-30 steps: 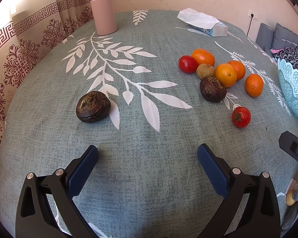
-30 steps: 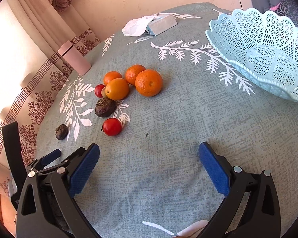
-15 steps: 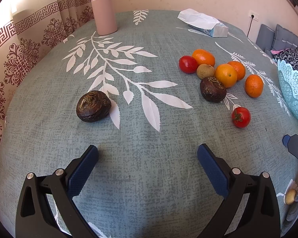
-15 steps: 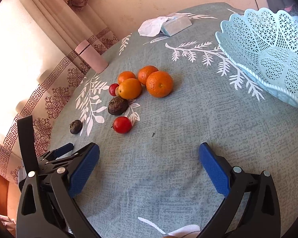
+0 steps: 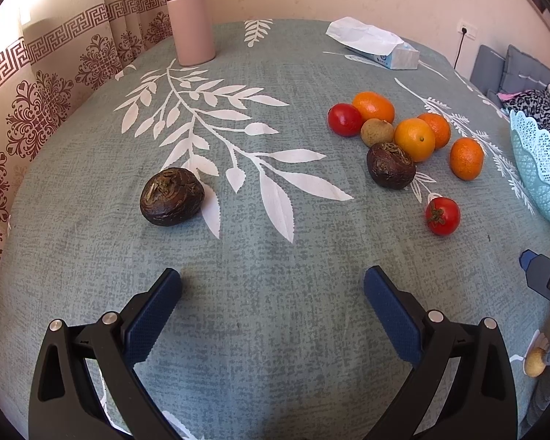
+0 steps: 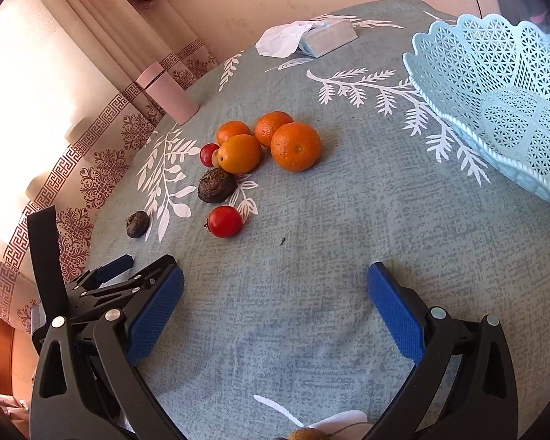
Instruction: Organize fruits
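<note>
Fruit lies on a green leaf-print tablecloth. A cluster holds several oranges (image 5: 414, 138) (image 6: 295, 146), a kiwi (image 5: 377, 132), a red tomato (image 5: 344, 119) and a dark wrinkled fruit (image 5: 390, 164) (image 6: 216, 185). A second tomato (image 5: 442, 216) (image 6: 224, 221) lies nearer. Another dark fruit (image 5: 171, 201) (image 6: 137, 219) lies apart at the left. A light blue lattice basket (image 6: 495, 84) (image 5: 539, 168) stands empty at the right. My left gripper (image 5: 273, 304) is open and empty, short of the lone dark fruit. My right gripper (image 6: 275, 300) is open and empty, short of the nearer tomato.
A pink tumbler (image 5: 190, 18) (image 6: 167, 93) stands at the far left by the curtain. A tissue pack (image 5: 377, 42) (image 6: 319, 36) lies at the far edge. The left gripper's body (image 6: 102, 286) shows at the right view's lower left. A small brown fruit (image 6: 304, 434) peeks in at the bottom.
My right gripper has swung a little rightward and closer, so the fruit cluster and basket shifted in its view. My left gripper has barely moved. Both stay open.
</note>
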{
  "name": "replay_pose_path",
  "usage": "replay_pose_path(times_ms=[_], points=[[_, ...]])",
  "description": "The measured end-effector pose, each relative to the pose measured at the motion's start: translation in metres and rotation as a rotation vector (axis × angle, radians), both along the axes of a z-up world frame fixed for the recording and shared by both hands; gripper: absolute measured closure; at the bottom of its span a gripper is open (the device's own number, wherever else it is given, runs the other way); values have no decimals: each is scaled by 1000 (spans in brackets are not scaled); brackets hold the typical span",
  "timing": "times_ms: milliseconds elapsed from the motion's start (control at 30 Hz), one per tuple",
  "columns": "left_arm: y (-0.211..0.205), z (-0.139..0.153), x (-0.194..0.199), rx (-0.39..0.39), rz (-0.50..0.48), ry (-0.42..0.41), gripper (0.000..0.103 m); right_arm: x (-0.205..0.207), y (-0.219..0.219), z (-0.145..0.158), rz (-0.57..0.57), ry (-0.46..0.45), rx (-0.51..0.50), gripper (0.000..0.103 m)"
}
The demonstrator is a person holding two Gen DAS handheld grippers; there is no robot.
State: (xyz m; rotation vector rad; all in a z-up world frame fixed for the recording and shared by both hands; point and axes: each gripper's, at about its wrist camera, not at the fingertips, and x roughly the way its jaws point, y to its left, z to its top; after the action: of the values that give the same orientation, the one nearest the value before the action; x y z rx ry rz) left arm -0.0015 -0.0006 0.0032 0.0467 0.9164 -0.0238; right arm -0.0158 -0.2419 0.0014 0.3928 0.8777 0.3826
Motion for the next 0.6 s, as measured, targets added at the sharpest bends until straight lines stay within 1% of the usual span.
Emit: replay_pose_path(times_ms=[100, 167, 333, 433, 600], points=[[0, 1, -1, -8, -5, -3, 5, -1, 9, 1, 19, 1, -73, 2], [0, 2, -3, -18, -19, -10, 5, -3, 13, 1, 18, -2, -101, 2], [8, 12, -12, -85, -63, -74, 7, -7, 28, 1, 13, -14, -213, 2], [19, 19, -17, -123, -61, -101, 8, -8, 28, 0, 7, -17, -223, 2], [44, 29, -21, -111, -14, -155, 13, -8, 27, 0, -1, -19, -226, 2]])
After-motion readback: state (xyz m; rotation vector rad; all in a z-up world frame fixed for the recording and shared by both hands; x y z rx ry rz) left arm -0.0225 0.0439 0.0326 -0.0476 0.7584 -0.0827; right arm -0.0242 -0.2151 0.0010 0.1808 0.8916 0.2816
